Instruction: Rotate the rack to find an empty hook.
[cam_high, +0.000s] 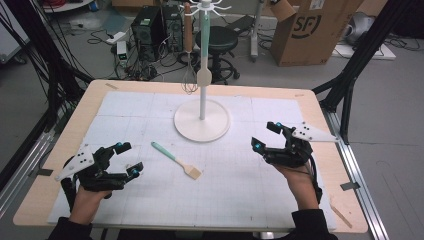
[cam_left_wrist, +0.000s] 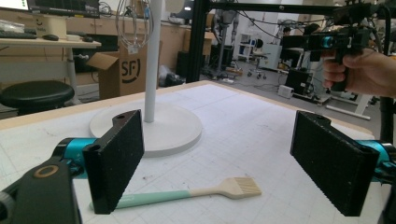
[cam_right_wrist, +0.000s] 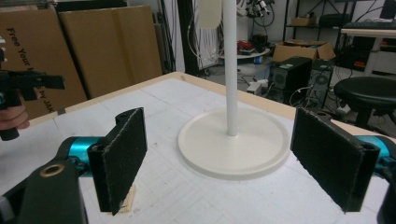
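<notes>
A brush (cam_high: 176, 160) with a teal handle and a pale head lies flat on the white mat, left of centre. My left gripper (cam_high: 129, 159) hovers just left of it, open, and the brush (cam_left_wrist: 187, 193) lies low between its jaws, untouched. My right gripper (cam_high: 264, 135) is held open at the right side of the mat, empty, facing the white stand (cam_high: 215, 125). In the right gripper view the stand's round base (cam_right_wrist: 233, 144) lies ahead between the jaws, and the brush's head (cam_right_wrist: 128, 198) peeks out beside the left jaw.
A wire whisk (cam_high: 189, 80) and a pale spatula (cam_high: 204, 75) hang from the stand's top hooks. Beyond the table's far edge stand a black stool (cam_high: 222, 40), computer cases (cam_high: 150, 30) and a cardboard box (cam_high: 310, 30). Black frame legs flank the table.
</notes>
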